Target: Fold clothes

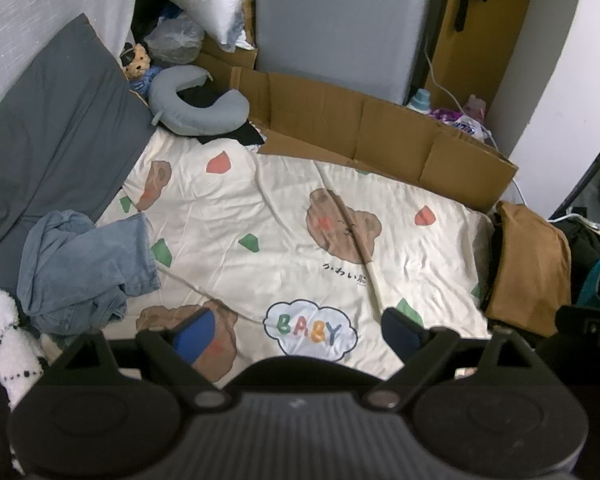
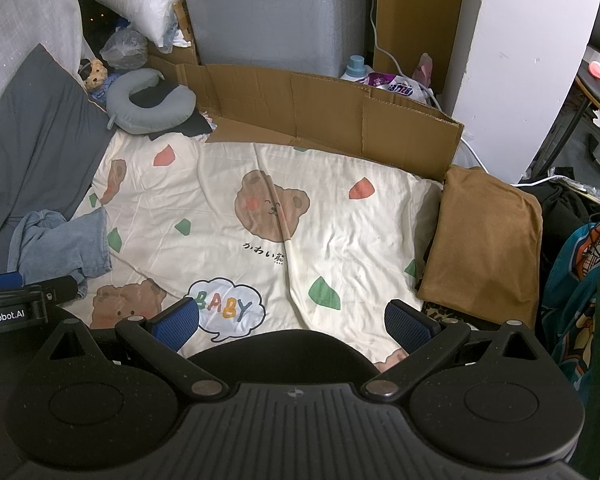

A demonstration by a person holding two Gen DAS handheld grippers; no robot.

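Note:
A crumpled pair of light blue jeans (image 1: pixel 88 268) (image 2: pixel 60 244) lies at the left edge of the cream bear-print bedspread (image 1: pixel 284 220) (image 2: pixel 228 184). At the right edge rests a folded brown garment (image 1: pixel 528 268) (image 2: pixel 484 240). My left gripper (image 1: pixel 298 332) hangs open above the "BABY" cloud print, with nothing between its blue pads. My right gripper (image 2: pixel 294 324) is open too, over the same print, and holds nothing. In the right wrist view the left gripper (image 2: pixel 24 296) shows at the left edge, close to the jeans.
A grey pillow (image 1: pixel 56 128) and grey neck pillow (image 1: pixel 196 100) lie at the bed's far left. A cardboard sheet (image 1: pixel 380 132) (image 2: pixel 324 108) lines the far edge. A white fluffy item (image 1: pixel 4 332) sits near left. More clothes (image 2: pixel 580 280) hang at right.

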